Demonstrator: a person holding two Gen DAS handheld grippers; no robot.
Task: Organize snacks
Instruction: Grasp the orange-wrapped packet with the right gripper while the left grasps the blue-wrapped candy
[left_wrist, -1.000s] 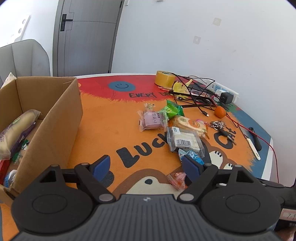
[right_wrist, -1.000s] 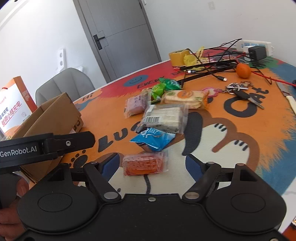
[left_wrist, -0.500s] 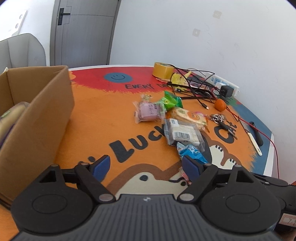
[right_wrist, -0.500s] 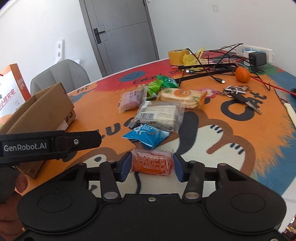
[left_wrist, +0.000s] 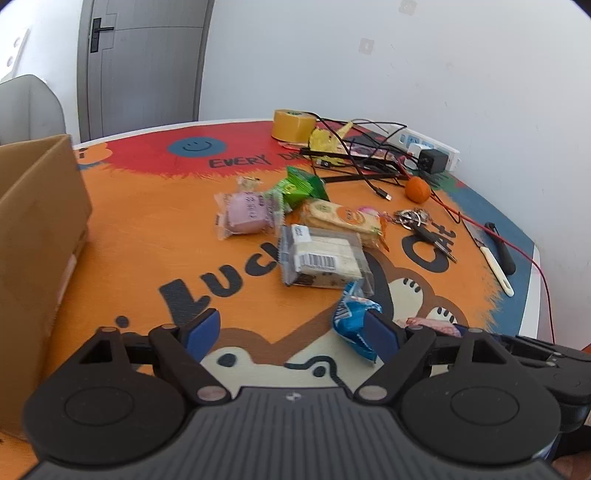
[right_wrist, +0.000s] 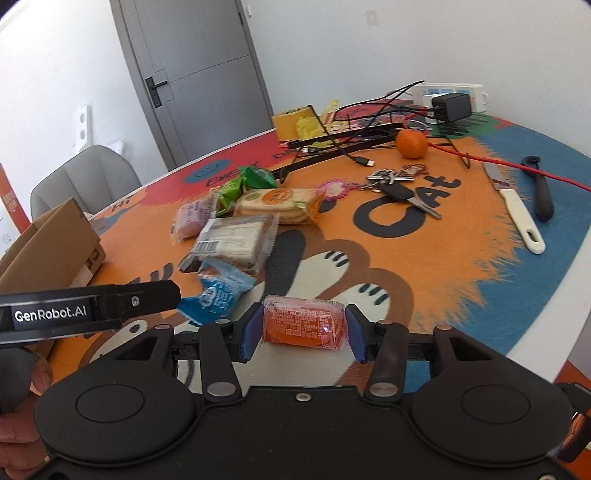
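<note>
While right fingers (right_wrist: 303, 334) pinch an orange packet (right_wrist: 303, 326) and left fingers (left_wrist: 291, 334) spread, a cartoon mat (left_wrist: 147, 229) covers the table.

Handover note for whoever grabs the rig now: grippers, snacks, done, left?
Right gripper: shut on the orange pack, just off the table.
Left gripper: open, holding nothing, beside the blue pack.
Box: on the left; its inside is not visible now.
Left on the table: blue pack, white bar, cracker pack, purple pack, green pack.
Next, probably: carry the orange pack to the box.
</note>
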